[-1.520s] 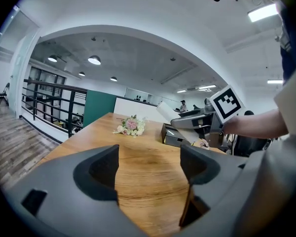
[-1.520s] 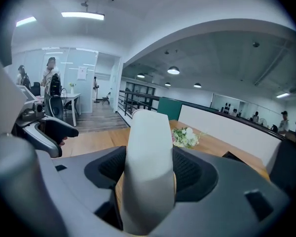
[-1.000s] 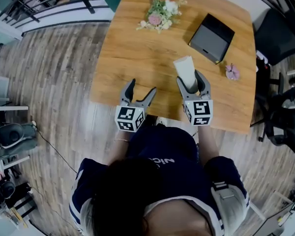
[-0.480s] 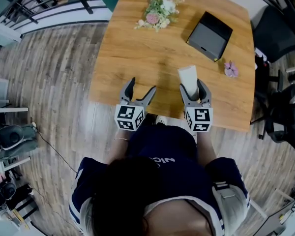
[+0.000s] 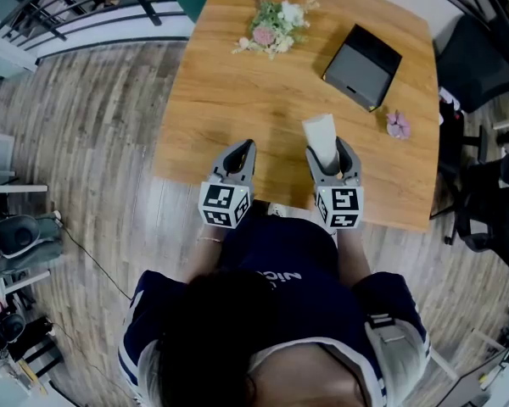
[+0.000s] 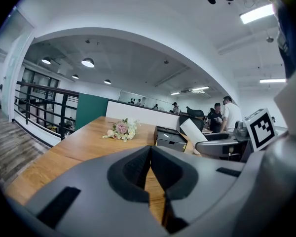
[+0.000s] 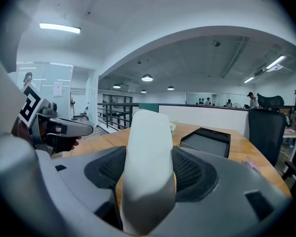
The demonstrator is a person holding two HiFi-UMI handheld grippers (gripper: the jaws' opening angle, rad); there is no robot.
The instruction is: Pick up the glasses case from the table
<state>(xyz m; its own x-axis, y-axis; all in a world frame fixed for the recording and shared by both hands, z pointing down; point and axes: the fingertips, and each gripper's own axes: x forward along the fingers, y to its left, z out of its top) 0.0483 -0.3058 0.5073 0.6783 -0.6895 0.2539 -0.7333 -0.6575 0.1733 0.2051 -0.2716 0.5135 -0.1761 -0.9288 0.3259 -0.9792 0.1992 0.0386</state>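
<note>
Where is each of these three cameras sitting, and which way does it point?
Head view: on the person's head, looking steeply down at the table; shows hair, shoulders, both tools.
Left gripper view: rides the left tool, looking along its jaws, just closed on nothing, across the table.
Right gripper view: rides the right tool, looking along its jaws, clamped on the white glasses case.
Shared: all three show the black box; each gripper view glimpses the other tool.

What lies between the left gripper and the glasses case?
Only bare table, per the head view. The left gripper has just closed its fingers on nothing; the right gripper holds the glasses case.
</note>
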